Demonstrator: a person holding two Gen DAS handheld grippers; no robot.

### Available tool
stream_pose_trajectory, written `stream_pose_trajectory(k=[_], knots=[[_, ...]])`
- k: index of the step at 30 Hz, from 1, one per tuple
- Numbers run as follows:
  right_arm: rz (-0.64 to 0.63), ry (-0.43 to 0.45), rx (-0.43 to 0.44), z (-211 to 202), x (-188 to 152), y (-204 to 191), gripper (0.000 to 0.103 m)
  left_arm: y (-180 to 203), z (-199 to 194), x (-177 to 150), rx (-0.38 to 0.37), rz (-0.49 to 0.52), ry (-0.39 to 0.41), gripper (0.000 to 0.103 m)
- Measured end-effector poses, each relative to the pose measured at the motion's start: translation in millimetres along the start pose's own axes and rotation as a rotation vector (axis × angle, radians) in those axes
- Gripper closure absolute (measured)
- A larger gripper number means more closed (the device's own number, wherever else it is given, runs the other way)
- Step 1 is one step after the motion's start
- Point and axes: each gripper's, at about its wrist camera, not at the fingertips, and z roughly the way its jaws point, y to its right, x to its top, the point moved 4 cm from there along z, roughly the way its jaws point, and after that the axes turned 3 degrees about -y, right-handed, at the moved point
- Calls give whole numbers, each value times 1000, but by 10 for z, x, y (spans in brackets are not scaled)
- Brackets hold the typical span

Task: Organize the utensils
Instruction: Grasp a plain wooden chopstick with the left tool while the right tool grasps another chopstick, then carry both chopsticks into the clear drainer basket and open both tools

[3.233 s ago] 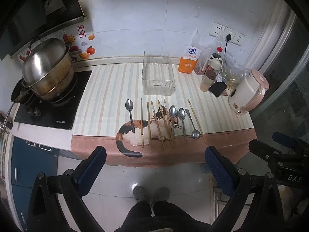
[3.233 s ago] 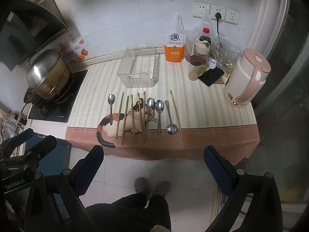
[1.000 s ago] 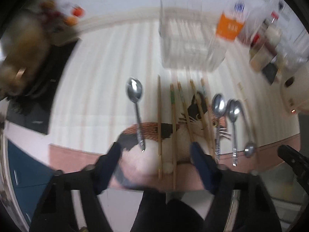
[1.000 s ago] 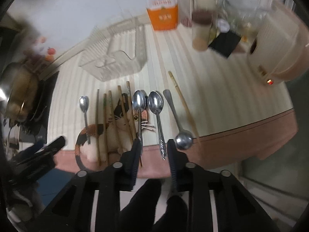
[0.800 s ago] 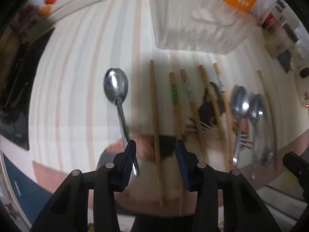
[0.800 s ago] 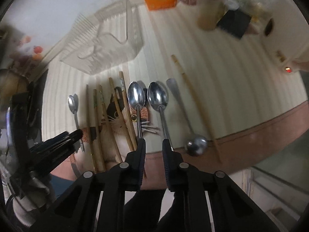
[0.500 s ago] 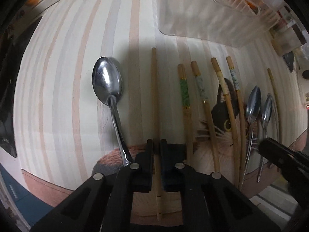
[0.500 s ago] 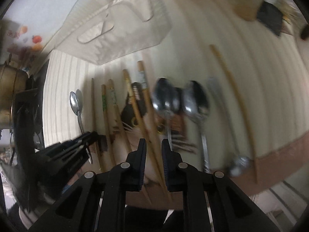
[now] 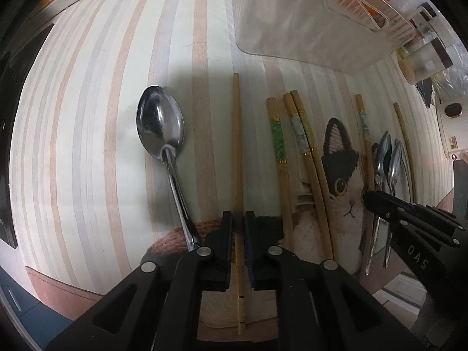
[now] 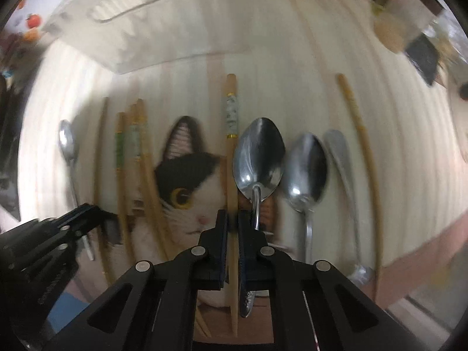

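Both grippers are pointing down at the worktop (image 9: 87,117), the left gripper (image 9: 238,222) pinching a plain bamboo chopstick (image 9: 237,146) between its fingers and the right gripper (image 10: 231,222) closing on a banded chopstick (image 10: 231,122), each light, stiff, slippery, gripped toward the thin end.

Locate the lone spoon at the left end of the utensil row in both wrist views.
Left wrist: spoon large, left of centre, just left of the plain chopstick.
Right wrist: same spoon small and blurred, at the far left end of the row.
Shared landmark: the cat face print, to the right of the spoon in both.
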Motion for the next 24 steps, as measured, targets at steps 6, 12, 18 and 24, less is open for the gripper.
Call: stream_pose_trajectory(k=[6,12,18,24], knots=[[-20,-16,-68,26,23,-114,92,129,83,23,23,26,20,99],[51,-4,-53,8,2,-264,96,237,10,37,66,34,51,99],[10,74,-9,-467,-61,-307,96,151,-364,-19,103,-16,137,99],[-28,151,91,-1032,41,-278,96,109,-963,42,129,-95,239,99]])
